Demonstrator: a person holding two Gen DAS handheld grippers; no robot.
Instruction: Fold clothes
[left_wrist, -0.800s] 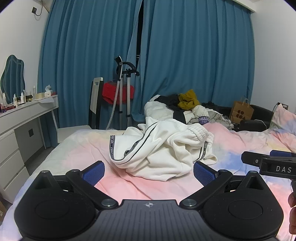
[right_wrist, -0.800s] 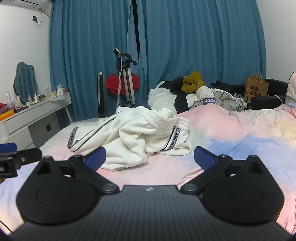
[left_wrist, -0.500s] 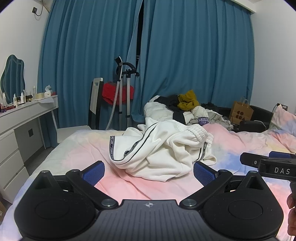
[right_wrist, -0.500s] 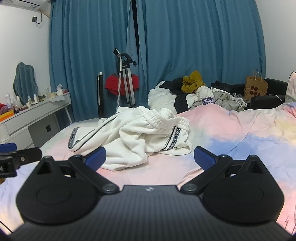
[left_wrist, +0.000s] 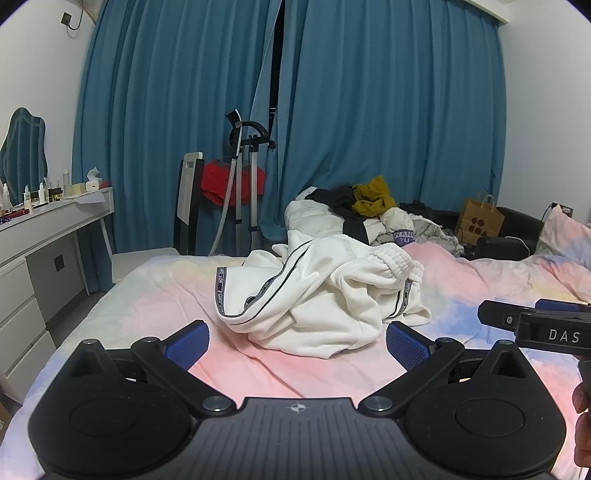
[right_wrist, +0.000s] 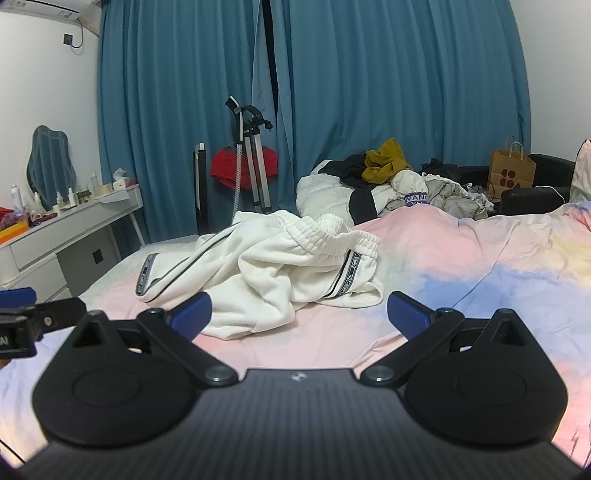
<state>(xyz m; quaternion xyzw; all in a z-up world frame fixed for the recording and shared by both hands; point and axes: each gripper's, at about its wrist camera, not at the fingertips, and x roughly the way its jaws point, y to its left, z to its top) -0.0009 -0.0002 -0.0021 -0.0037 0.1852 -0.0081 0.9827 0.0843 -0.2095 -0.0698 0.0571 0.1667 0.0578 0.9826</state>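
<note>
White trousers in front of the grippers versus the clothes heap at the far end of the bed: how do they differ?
The crumpled white trousers with grey side stripes are a single garment; the heap of mixed clothes holds several, black, mustard and white. The trousers lie alone on the pastel bedspread, close ahead of the open left gripper and open right gripper; the heap sits farther back. Both are unfolded.

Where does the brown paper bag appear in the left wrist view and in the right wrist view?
Left wrist view: brown paper bag, far right, beyond the bed.
Right wrist view: same bag, upper right, beside a black seat.
Shared landmark: the mustard garment atop the clothes pile, left of the bag.
</note>
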